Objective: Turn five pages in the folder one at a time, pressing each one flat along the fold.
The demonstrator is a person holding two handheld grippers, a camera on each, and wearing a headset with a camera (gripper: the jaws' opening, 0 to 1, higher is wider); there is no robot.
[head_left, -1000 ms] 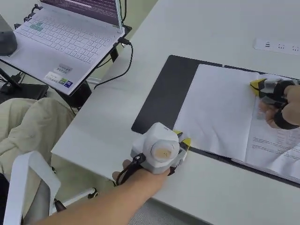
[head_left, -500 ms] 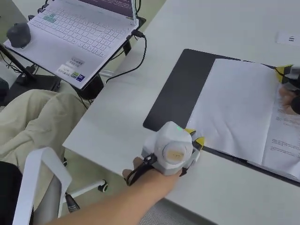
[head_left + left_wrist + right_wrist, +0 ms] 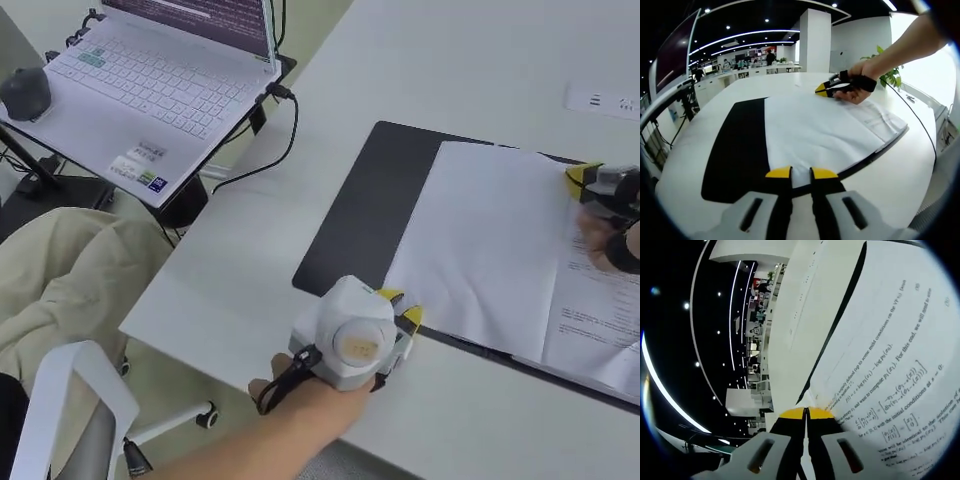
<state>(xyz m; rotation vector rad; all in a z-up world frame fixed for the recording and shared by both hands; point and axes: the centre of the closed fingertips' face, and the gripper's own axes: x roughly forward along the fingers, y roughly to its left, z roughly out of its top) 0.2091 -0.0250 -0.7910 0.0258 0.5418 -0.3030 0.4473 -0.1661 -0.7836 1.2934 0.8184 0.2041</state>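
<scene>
The black folder (image 3: 360, 210) lies open on the white table. A blank turned page (image 3: 480, 240) rests on its left half, and a printed page (image 3: 600, 300) lies to the right of the fold. My left gripper (image 3: 402, 308) sits at the folder's near edge by the blank page's corner. In the left gripper view its jaws (image 3: 800, 173) stand almost together with nothing between them. My right gripper (image 3: 582, 180) is at the far end of the fold. In the right gripper view its tips (image 3: 805, 413) are shut and rest on the printed page (image 3: 890, 365).
An open laptop (image 3: 170, 70) stands on a raised stand at the far left, with a cable (image 3: 270, 140) looping toward the table. A mouse (image 3: 25, 92) sits beside it. A white power strip (image 3: 600, 100) lies behind the folder. The table edge (image 3: 200, 340) runs just left of my left gripper.
The head camera has shifted, so the whole picture has moved. Both grippers keep about the same places on the folder.
</scene>
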